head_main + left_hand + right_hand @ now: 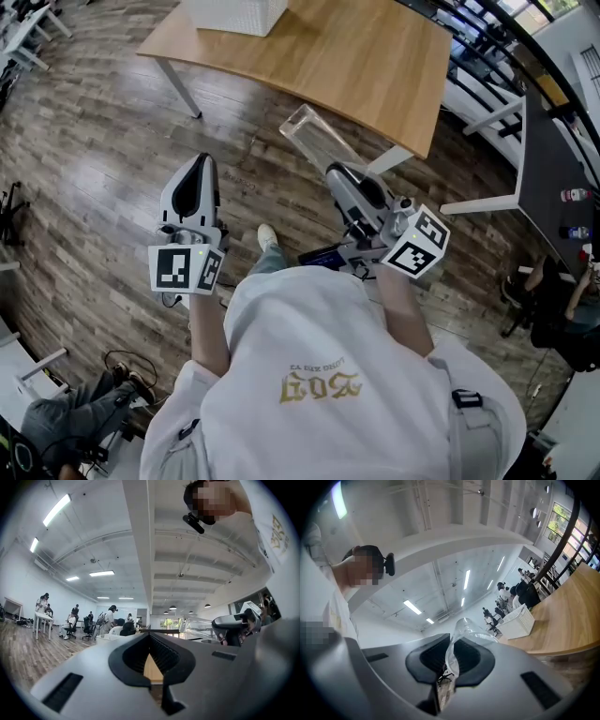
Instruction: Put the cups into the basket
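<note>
White short-sleeved shirt (281, 319) with gold lettering (323, 384); grey hand-held grippers (200, 161) (335, 174) bear black-and-white marker cubes (186, 268) (418, 242).

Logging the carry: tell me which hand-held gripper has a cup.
The right hand-held gripper: its jaws pinch the wall of a clear plastic cup. The left hand-held gripper is shut on nothing.

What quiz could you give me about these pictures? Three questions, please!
1. True or false: the left tongs grip something.
2. Where is the white plastic basket? A) on the floor B) on the light wooden table C) in the left tongs
3. Fill in: the right tongs pinch a clear plastic ____.

Key: 1 false, they are shut and empty; 2 B; 3 cup.
</note>
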The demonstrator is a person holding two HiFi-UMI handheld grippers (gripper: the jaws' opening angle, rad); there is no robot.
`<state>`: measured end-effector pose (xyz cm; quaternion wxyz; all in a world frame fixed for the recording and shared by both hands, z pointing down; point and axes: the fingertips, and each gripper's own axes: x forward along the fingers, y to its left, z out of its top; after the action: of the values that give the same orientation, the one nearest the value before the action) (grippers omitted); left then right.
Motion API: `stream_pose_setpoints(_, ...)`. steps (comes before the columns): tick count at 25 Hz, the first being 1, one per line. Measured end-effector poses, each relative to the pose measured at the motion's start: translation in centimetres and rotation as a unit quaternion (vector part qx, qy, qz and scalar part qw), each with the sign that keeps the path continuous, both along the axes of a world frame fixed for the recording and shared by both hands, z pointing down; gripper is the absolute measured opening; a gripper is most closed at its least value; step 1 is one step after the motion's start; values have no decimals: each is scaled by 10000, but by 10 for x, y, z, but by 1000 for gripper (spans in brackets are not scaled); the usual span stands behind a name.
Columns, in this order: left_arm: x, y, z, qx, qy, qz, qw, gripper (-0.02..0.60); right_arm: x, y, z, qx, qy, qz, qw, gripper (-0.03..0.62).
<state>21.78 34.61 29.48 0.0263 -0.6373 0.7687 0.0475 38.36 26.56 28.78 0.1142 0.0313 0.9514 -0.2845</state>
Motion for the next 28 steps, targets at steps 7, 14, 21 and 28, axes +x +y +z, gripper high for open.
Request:
stream_pose_setpoints(7,-71,-28,-3,24,19,17,10000,-8,-65,-31,-2,8,8,96,10000,31)
stream_pose_setpoints(14,-113,-54,3,-70,46,218,9997,-8,-109,-53,-4,-2,43,183,9998,31)
stream_pose_setpoints(21,-138,-75,10,-140,130,266,9995,-8,-133,-74,-2,-101,63,225,9997,31)
stream_pose_setpoints(28,-172,-101,13,-160,115,164,9997,-8,-168,-107,0,-104,24,161,9998,31)
